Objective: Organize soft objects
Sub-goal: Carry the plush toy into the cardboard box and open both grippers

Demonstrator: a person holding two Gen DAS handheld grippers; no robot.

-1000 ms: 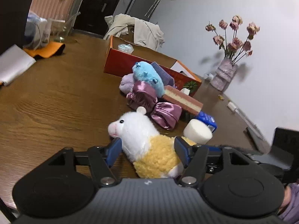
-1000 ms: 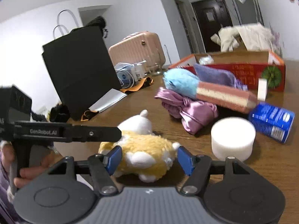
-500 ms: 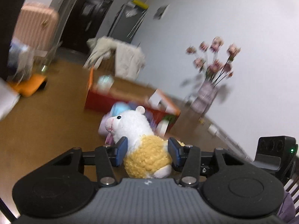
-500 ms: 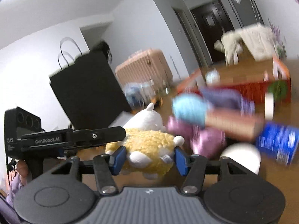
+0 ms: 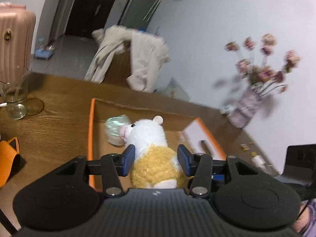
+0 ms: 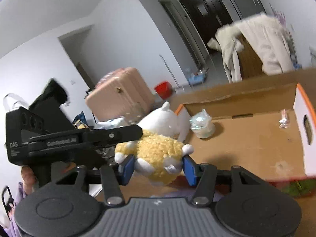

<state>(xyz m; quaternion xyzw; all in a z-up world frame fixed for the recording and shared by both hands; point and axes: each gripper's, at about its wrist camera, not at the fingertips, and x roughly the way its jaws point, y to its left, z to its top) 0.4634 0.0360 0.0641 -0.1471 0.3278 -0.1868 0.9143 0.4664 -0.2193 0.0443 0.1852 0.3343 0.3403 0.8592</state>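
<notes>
the white and yellow woolly plush alpaca sits pinched between the blue pads of the left gripper and of the right gripper, lifted over the orange-rimmed open cardboard box, head toward 12 o'clock in the left view, where a plastic-wrapped roll lies at 11 o'clock.

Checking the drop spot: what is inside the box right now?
The box holds a plastic-wrapped roll and small scraps. The plush and jaws hide its near floor.

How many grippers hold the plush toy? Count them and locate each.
2. The left gripper clamps the plush toy above the cardboard box; the right gripper clamps its underside.
</notes>
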